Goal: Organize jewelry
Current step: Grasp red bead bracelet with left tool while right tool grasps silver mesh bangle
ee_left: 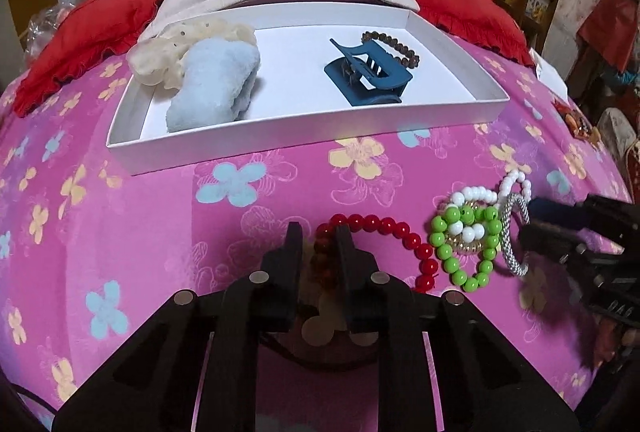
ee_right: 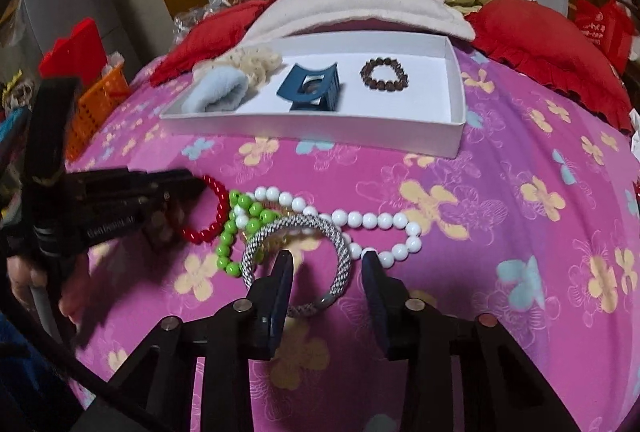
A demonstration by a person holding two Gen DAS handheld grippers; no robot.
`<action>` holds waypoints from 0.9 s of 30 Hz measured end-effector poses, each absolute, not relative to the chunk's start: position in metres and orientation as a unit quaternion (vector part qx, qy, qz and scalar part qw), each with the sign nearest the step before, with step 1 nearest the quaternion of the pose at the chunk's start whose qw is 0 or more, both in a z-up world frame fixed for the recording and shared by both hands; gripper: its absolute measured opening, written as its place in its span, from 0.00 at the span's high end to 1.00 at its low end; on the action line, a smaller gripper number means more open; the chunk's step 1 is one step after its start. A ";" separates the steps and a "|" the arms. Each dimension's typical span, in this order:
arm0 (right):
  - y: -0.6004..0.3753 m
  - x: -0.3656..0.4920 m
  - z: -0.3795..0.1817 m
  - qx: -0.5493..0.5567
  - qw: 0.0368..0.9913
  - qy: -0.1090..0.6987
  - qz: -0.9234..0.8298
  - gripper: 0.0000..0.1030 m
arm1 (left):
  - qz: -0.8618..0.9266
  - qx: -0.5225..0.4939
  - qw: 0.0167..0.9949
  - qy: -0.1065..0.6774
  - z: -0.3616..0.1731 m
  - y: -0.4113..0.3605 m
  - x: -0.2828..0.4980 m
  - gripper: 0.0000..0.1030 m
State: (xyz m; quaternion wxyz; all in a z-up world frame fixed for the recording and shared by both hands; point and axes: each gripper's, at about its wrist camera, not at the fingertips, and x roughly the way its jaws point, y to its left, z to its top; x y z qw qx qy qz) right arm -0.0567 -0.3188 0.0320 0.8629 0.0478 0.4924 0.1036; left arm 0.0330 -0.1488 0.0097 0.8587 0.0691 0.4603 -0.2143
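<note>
Only writing I can spot is some embossed lettering on the side of the left gripper [ee_right: 192, 183], too blurry to read. The white tray [ee_right: 312, 127] sits on the pink flowered bedspread [ee_left: 160, 216] and holds a light blue scrunchie [ee_left: 216, 83], a cream scrunchie [ee_left: 168, 51], a blue hair claw [ee_left: 368, 71] and a brown bead bracelet [ee_right: 384, 73]. Near the tray on the spread lies a pile: red bead bracelet [ee_left: 400, 232], green bead bracelet [ee_left: 452, 260], white bead necklace [ee_right: 360, 220] and silver mesh bangle [ee_right: 340, 252]. The left gripper's [ee_left: 318, 236] jaws are narrow, pinching the red bead bracelet. The right gripper [ee_right: 328, 264] is spread wide, straddling the silver mesh bangle's rim without clamping it.
</note>
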 end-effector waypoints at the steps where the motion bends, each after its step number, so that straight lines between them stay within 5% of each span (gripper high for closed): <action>1: -0.317 -0.056 0.030 0.042 0.864 0.491 0.101 0.68 | -0.214 0.067 0.860 0.458 0.010 -0.149 0.033 0.85; 3: -0.313 -0.054 0.030 0.034 0.867 0.487 0.098 0.70 | -0.213 0.066 0.864 0.452 0.009 -0.151 0.034 0.84; 6: -0.311 -0.053 0.030 0.037 0.867 0.487 0.100 0.93 | -0.207 0.077 0.868 0.445 0.008 -0.156 0.032 0.87; 19: -0.324 -0.061 0.079 0.096 0.899 0.413 0.114 0.93 | -0.224 -0.001 0.872 0.436 0.047 -0.134 0.019 0.92; 27: -0.339 0.013 0.093 0.108 0.905 0.403 0.081 0.93 | -0.231 -0.024 0.883 0.407 0.105 -0.139 0.047 0.92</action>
